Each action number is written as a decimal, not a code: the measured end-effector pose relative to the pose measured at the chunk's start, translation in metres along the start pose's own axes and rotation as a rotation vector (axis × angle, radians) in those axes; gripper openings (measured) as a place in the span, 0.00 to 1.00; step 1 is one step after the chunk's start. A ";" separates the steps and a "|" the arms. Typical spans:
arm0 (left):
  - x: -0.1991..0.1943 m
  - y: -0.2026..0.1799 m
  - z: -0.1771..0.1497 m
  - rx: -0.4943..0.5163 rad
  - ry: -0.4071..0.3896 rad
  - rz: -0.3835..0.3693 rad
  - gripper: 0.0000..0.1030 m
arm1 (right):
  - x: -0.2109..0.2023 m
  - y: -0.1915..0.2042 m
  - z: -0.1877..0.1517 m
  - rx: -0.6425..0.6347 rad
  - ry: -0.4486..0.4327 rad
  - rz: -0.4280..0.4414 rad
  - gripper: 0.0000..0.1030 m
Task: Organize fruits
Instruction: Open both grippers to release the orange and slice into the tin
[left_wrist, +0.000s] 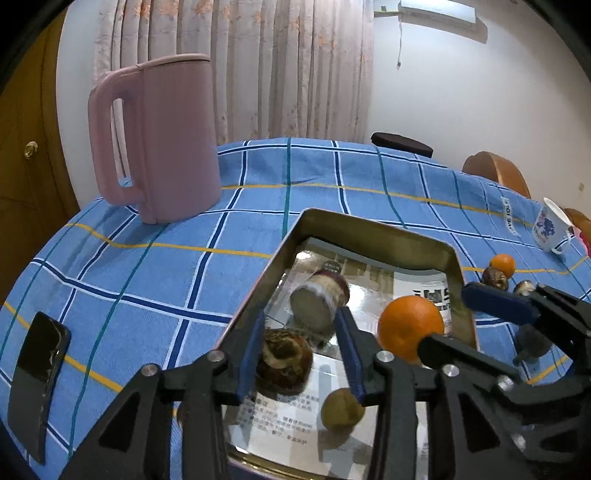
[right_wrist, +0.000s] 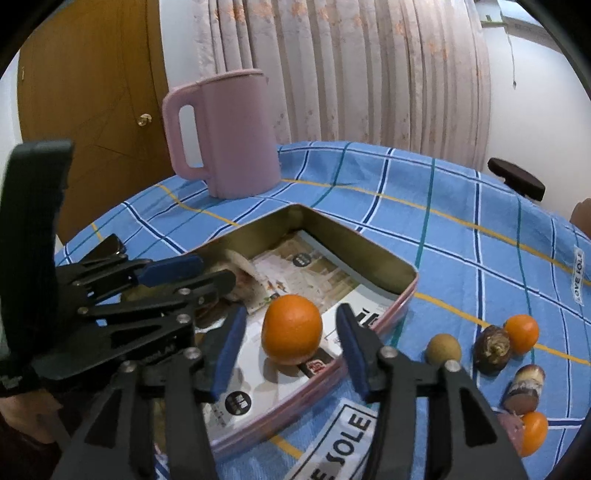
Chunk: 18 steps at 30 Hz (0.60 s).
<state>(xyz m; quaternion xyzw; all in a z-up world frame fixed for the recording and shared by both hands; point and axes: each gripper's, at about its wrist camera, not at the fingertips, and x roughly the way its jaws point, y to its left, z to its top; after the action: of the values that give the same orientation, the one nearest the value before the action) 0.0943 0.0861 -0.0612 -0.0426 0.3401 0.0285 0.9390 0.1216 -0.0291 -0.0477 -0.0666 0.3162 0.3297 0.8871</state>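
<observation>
While both grippers hang over the metal tin (right_wrist: 402, 275), each stands with its jaws apart and nothing clamped. Between the left gripper (left_wrist: 301, 341) pads sits a brown scaly fruit (left_wrist: 284, 363) on the tin's floor, not visibly pressed by either pad; a small round tan fruit (left_wrist: 340, 408) lies just beside its right finger. The right gripper (right_wrist: 291, 345) frames an orange (right_wrist: 291, 328) resting in the tin, clear of both pads. Farther off, on the blue checked tablecloth (left_wrist: 147, 273), stands a pink jug (left_wrist: 162, 136).

Orange (right_wrist: 291, 329) between parted right gripper (right_wrist: 291, 347) jaws
</observation>
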 end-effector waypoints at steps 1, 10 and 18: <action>-0.002 0.000 -0.001 -0.004 -0.004 -0.005 0.48 | -0.004 0.000 -0.001 0.000 -0.008 -0.003 0.66; -0.034 -0.022 -0.006 -0.007 -0.085 -0.046 0.64 | -0.060 -0.014 -0.024 0.002 -0.111 -0.108 0.76; -0.037 -0.081 -0.011 0.069 -0.080 -0.169 0.64 | -0.122 -0.082 -0.061 0.147 -0.184 -0.336 0.76</action>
<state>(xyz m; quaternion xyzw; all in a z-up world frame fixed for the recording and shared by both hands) 0.0662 0.0033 -0.0409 -0.0378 0.2981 -0.0609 0.9518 0.0700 -0.1785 -0.0300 -0.0230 0.2417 0.1577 0.9572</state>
